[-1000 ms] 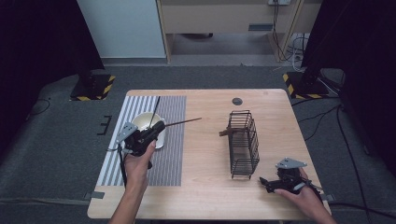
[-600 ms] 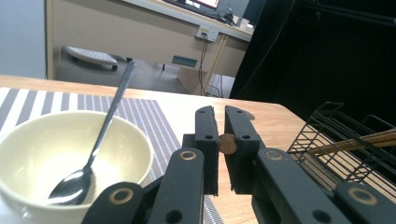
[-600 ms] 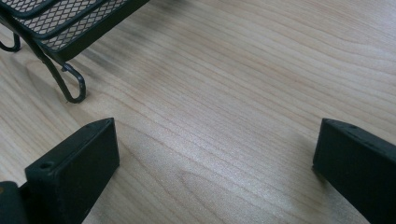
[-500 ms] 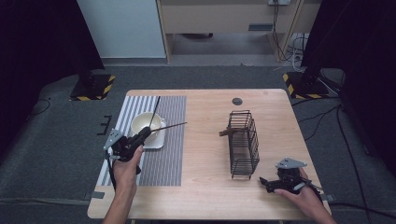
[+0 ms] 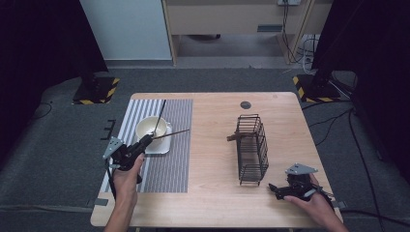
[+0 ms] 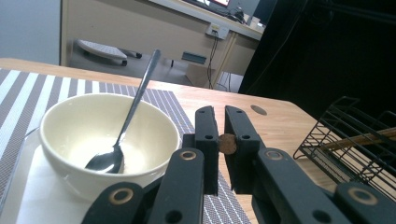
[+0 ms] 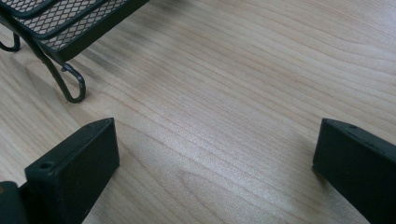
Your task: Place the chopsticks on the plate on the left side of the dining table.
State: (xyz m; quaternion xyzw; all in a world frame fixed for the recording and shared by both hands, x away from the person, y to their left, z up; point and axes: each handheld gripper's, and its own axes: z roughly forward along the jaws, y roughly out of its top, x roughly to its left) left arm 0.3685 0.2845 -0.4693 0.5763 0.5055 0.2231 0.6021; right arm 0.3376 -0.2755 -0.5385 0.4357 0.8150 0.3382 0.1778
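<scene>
While my left gripper (image 5: pixel 145 141) hovers over the near edge of the striped placemat (image 5: pixel 174 159), its jaws are pinched tight on a single brown chopstick (image 5: pixel 169 134), and in the left gripper view I can see the round end of that stick squeezed between the two black pads, so the grip looks firm. The stick juts out to the right over the mat, roughly level, crossing just in front of the white bowl (image 5: pixel 149 128), which sits on a small white tray (image 5: pixel 162 147) with a spoon (image 6: pixel 128 116) leaning inside it, handle angled up and away from me. I'm holding the chopstick near one end, I'd say, so the long free end can lead the way into a slot. Moving right, bare table (image 5: pixel 212 193) lies between the mat and the black wire caddy (image 5: pixel 252 147), which stands upright and already has another brown stick (image 5: pixel 237 137) poking out of its left side; that's likely where mine belongs too. Farthest right, my right gripper (image 5: pixel 281 190) rests low on the wood just beside the caddy's near corner, jaws spread wide with nothing between them, parked clear of the route but close enough to steady the caddy if it shifts.
</scene>
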